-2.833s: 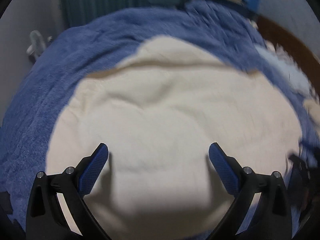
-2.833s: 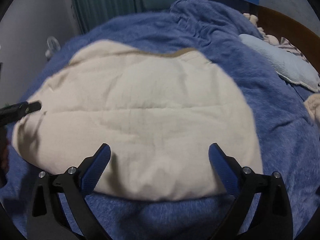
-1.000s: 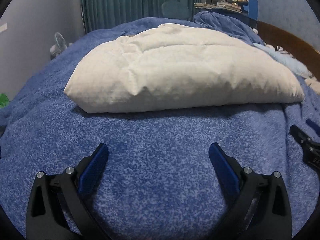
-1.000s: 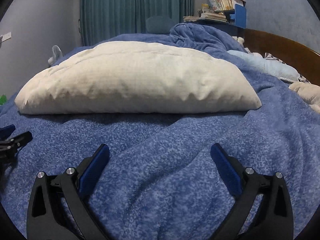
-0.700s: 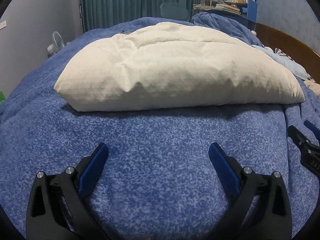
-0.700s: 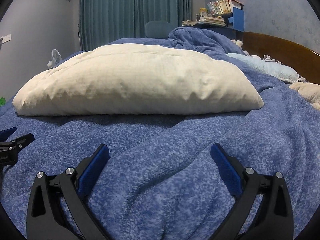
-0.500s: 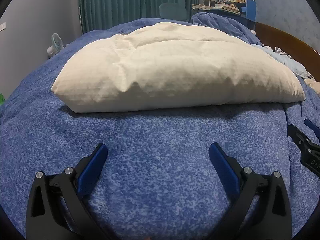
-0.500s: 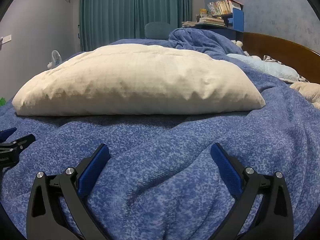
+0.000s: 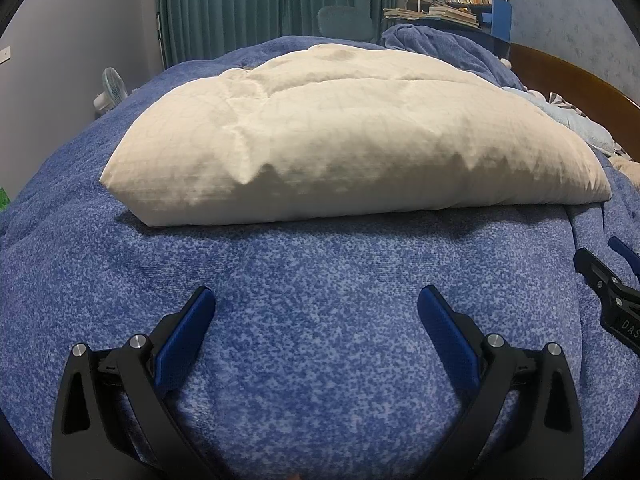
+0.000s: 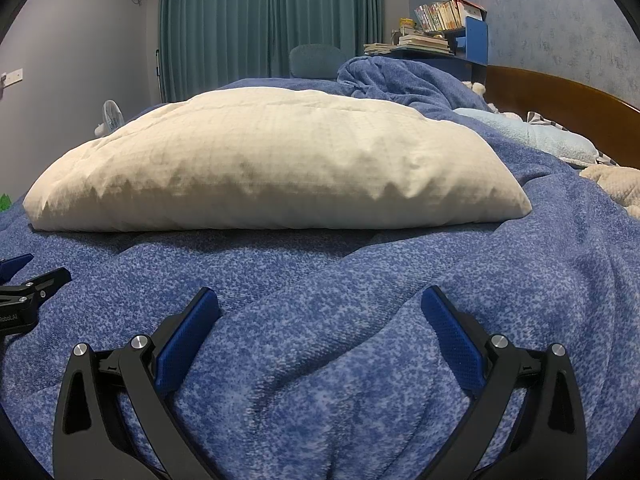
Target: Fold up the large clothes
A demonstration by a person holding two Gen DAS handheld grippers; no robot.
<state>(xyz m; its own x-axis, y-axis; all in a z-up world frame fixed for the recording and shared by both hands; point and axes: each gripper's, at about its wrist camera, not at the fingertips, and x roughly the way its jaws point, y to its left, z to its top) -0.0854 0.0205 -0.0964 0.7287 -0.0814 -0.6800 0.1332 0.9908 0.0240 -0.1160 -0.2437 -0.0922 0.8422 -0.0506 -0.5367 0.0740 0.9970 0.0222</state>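
A cream quilted garment [image 9: 352, 136] lies folded into a thick puffy rectangle on the blue fleece blanket [image 9: 320, 300], its near folded edge facing me. The right wrist view shows the same cream quilted garment [image 10: 276, 168] a little farther back. My left gripper [image 9: 316, 308] hovers open low over the blanket, short of the garment, with nothing between its fingers. My right gripper [image 10: 320, 304] is also open and empty over a ridge in the blanket [image 10: 360, 320]. Each gripper shows at the edge of the other's view: the right gripper [image 9: 612, 284] and the left gripper [image 10: 28, 280].
A bunched blue blanket [image 10: 400, 80] and a pale blue pillow [image 10: 532, 136] lie behind the garment by the wooden headboard [image 10: 568, 100]. A small fan [image 9: 112, 92] stands left of the bed. Teal curtains [image 10: 260, 16] and a shelf with books [image 10: 440, 28] fill the back.
Both grippers pulled back from over the garment and dropped low to the blanket, still open. Over the last second the views barely shifted; the garment lies still.
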